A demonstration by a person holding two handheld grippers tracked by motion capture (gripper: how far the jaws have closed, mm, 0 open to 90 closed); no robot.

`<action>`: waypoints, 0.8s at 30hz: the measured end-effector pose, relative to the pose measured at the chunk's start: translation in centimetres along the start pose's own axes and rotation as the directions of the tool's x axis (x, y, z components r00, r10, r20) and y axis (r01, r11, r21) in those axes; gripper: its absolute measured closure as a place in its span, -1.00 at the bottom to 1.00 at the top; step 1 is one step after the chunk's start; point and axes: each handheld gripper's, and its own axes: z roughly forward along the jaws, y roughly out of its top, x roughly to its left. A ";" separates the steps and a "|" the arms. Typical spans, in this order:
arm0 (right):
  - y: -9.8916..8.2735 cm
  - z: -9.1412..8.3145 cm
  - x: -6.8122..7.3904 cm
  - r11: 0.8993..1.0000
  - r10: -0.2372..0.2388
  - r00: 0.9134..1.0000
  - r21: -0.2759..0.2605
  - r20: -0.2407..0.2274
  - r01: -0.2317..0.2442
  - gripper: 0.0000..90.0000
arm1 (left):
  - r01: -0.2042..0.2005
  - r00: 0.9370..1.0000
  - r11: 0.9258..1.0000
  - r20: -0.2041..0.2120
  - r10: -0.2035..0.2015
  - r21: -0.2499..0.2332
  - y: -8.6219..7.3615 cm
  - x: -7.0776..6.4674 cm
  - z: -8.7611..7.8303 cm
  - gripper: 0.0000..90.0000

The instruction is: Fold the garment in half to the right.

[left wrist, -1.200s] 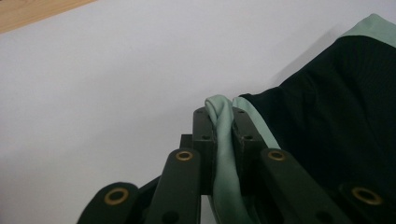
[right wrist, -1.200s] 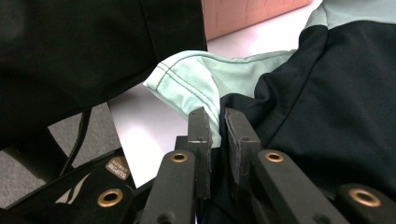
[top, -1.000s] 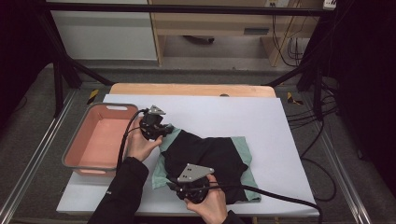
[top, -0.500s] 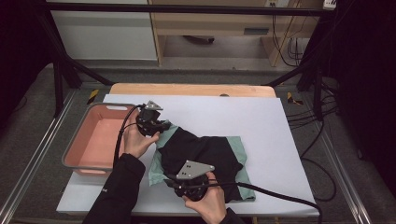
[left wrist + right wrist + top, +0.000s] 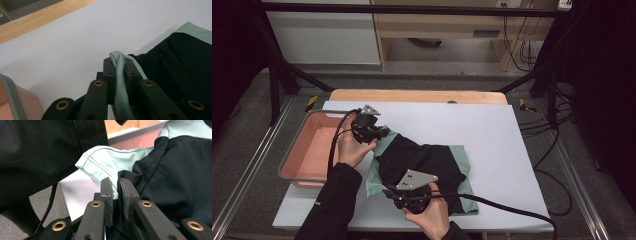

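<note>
Left hand reaches forward from a black sleeve, wrapped around the left gripper, which points to the right in the high view. Its jaws are pinched tight on a fold of cloth, seen up close in the left gripper view. Nearer the table's front edge, the right hand grips the right gripper, pointing left, jaws clamped on cloth too.
</note>
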 end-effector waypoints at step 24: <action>1.2 1.2 0.9 0.999 -0.001 1.000 -0.042 -0.011 0.000 0.83 | 0.011 0.999 1.000 -0.032 -0.011 0.003 -0.2 1.7 -2.4 0.83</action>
